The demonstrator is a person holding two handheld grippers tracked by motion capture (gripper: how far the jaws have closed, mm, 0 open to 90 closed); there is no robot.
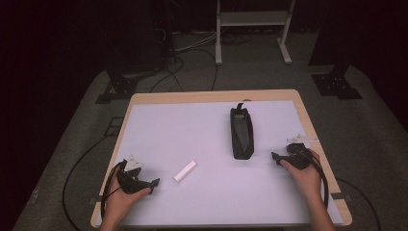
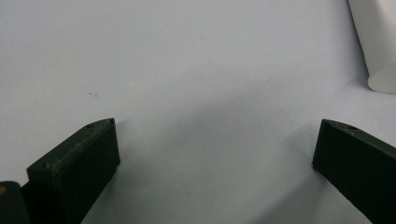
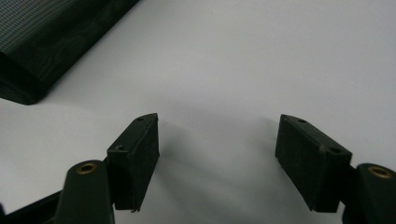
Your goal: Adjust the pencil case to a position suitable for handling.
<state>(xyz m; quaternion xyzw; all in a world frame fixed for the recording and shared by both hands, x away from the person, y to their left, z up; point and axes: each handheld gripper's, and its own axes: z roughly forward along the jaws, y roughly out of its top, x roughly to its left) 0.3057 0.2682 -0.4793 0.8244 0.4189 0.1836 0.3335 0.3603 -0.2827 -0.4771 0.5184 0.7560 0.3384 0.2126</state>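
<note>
A black pouch (image 1: 241, 133) lies on the counter (image 1: 202, 120), its long axis running from the near edge toward the far edge; whether anything sits inside cannot be told. Left of the pouch lies a white stick (image 1: 185, 171), angled diagonally. The right gripper (image 1: 275, 158) rests just right of the pouch, jaws spread, empty. The left gripper (image 1: 155, 183) sits left of the stick, jaws wide apart, empty.

A wood-edged table (image 1: 144, 98) with a pale cover fills the lower middle of the frame, a long black pouch (image 1: 241, 133) lying right of centre and a small white tube (image 1: 185, 171) at lower centre, while cables (image 1: 169, 72) and a white metal stand (image 1: 252, 21) occupy the grey floor (image 1: 380, 139) at the top.
</note>
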